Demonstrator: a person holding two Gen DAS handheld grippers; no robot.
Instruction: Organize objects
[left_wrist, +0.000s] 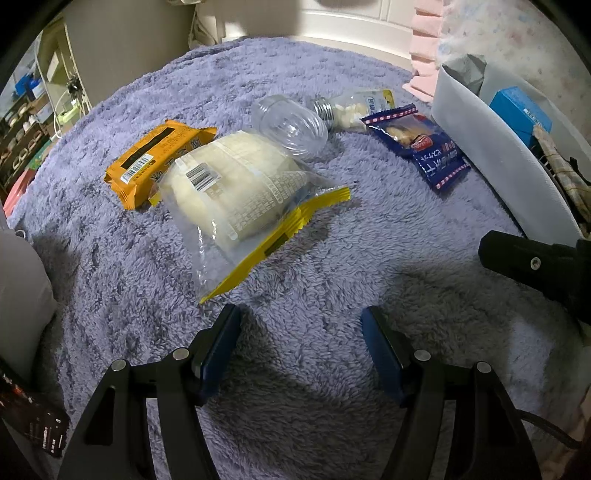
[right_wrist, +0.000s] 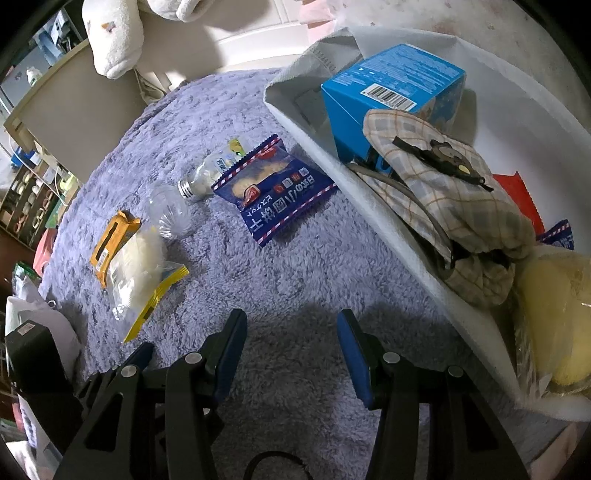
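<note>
On a purple fluffy blanket (left_wrist: 332, 258) lie an orange snack pack (left_wrist: 155, 158), a clear bag with a pale bun (left_wrist: 236, 192) over a yellow wrapper (left_wrist: 280, 236), a clear plastic cup (left_wrist: 291, 125), a small bottle with white pieces (left_wrist: 354, 109) and a blue biscuit pack (left_wrist: 424, 147). My left gripper (left_wrist: 301, 325) is open and empty, just short of the bun bag. My right gripper (right_wrist: 291, 332) is open and empty above bare blanket, near the white fabric bin (right_wrist: 369, 184). The blue biscuit pack (right_wrist: 273, 188) lies ahead of it.
The white bin (left_wrist: 498, 147) at the right holds a blue box (right_wrist: 391, 96), a checked cloth pouch (right_wrist: 443, 192), a red packet (right_wrist: 517, 195) and a yellow bun bag (right_wrist: 554, 314). Shelves (left_wrist: 22, 122) stand far left. A grey cushion (left_wrist: 18, 295) lies at left.
</note>
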